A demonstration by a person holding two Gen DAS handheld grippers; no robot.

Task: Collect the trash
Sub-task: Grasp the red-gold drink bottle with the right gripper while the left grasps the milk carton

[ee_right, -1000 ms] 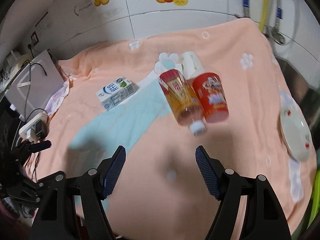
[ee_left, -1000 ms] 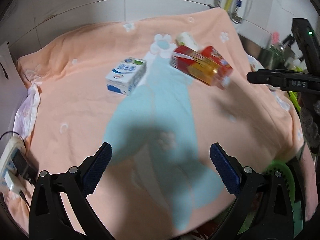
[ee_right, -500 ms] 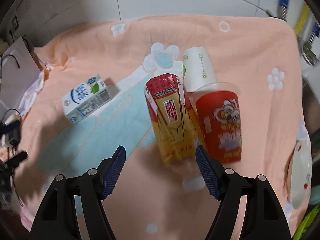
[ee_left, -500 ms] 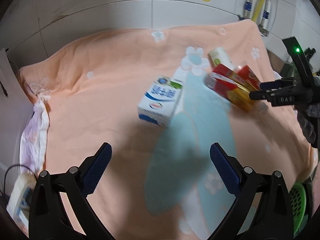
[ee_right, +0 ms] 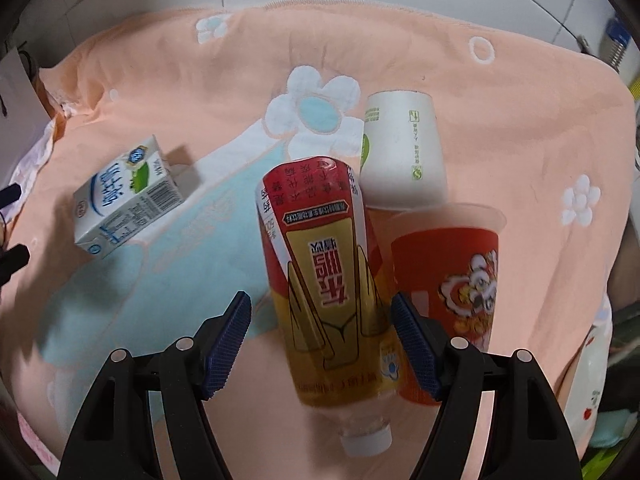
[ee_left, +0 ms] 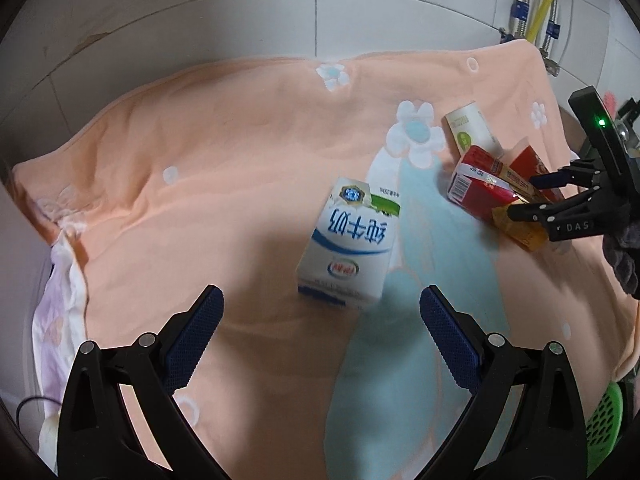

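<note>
**Both grippers spread wide over the trash on the peach blanket**

The right gripper (ee_right: 321, 336) has its jaws apart on either side of the red-and-yellow bottle (ee_right: 328, 292), pads flanking the label but not clamped on it. The bottle lies on its side, white cap (ee_right: 366, 442) toward the camera. Just right of it, touching, lies the red plastic cup (ee_right: 448, 280), and beyond those, on the far side, the white paper cup (ee_right: 402, 152) on its side. Off to the left sits the milk carton (ee_right: 126, 200) on the blanket (ee_right: 520, 120).

Over to the left gripper (ee_left: 320, 334): jaws spread wide, holding nothing, poised just near of the milk carton (ee_left: 352, 240), which lies flat in line with the gap. Far right, the right gripper (ee_left: 532, 196) shows at the bottle (ee_left: 486, 190). White tiled wall (ee_left: 240, 20) behind.
</note>
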